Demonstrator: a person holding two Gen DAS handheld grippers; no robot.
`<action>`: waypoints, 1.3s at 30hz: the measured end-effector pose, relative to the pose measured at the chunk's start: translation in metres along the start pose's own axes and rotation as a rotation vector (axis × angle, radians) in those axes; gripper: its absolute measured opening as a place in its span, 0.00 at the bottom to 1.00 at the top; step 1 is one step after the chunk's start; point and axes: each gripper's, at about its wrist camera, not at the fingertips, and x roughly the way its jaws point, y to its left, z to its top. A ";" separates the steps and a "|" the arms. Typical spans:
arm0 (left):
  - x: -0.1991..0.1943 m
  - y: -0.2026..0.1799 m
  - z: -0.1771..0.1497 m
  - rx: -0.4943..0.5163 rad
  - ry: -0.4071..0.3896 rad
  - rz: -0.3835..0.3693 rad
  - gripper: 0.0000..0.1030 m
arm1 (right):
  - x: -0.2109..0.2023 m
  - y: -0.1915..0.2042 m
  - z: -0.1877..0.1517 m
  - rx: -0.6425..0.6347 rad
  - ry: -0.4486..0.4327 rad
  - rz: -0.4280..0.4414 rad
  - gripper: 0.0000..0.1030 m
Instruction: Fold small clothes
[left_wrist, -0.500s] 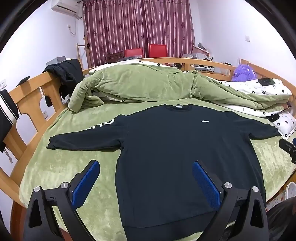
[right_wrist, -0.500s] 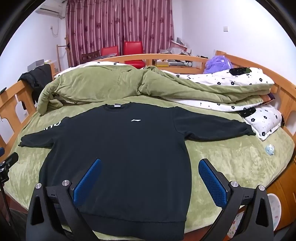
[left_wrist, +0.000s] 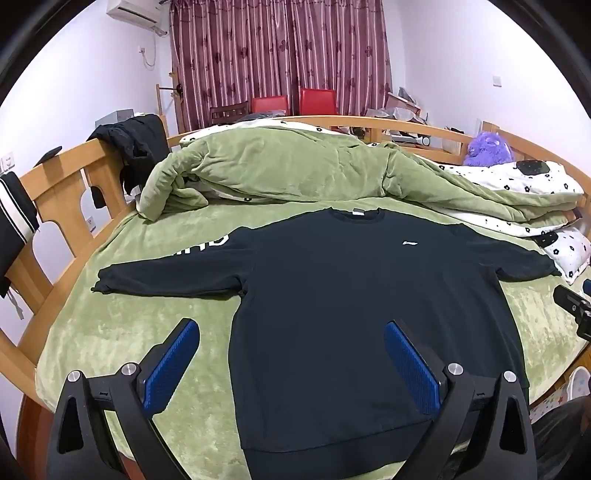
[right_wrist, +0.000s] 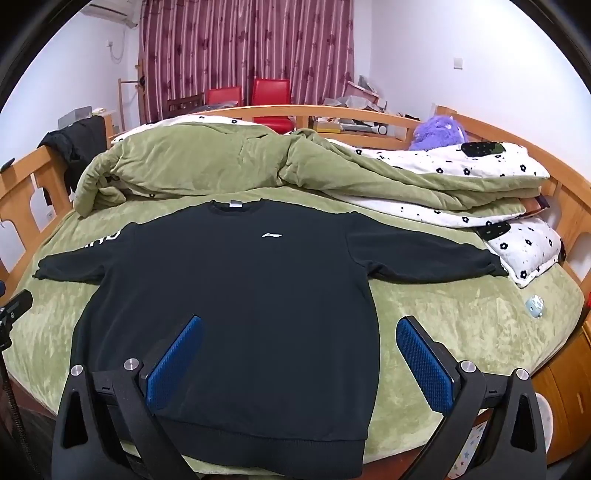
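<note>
Nothing has visibly moved: one black sweatshirt (left_wrist: 354, 306) lies flat on the green bedsheet (left_wrist: 122, 332), both grippers, left (left_wrist: 291, 362) and right (right_wrist: 299, 358), spread apart above it, one rumpled quilt (left_wrist: 280, 170) behind.

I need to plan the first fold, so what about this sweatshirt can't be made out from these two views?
- Sleeve lettering: left wrist view, partly folded under, unreadable.
- Neck label: right wrist view, too small to read.
- Black sweatshirt hem corners: both views, hidden behind the gripper bodies.
- Underside: hidden against the green blanket.
</note>
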 end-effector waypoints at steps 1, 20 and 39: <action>0.000 0.000 0.000 0.000 0.000 0.000 0.98 | 0.000 0.000 0.000 -0.001 0.000 0.001 1.00; 0.003 0.007 -0.002 -0.003 0.002 0.005 0.98 | 0.000 0.003 -0.003 -0.017 0.002 -0.007 1.00; 0.003 0.006 -0.003 -0.002 0.004 0.009 0.98 | -0.001 0.004 -0.003 -0.018 0.005 -0.007 1.00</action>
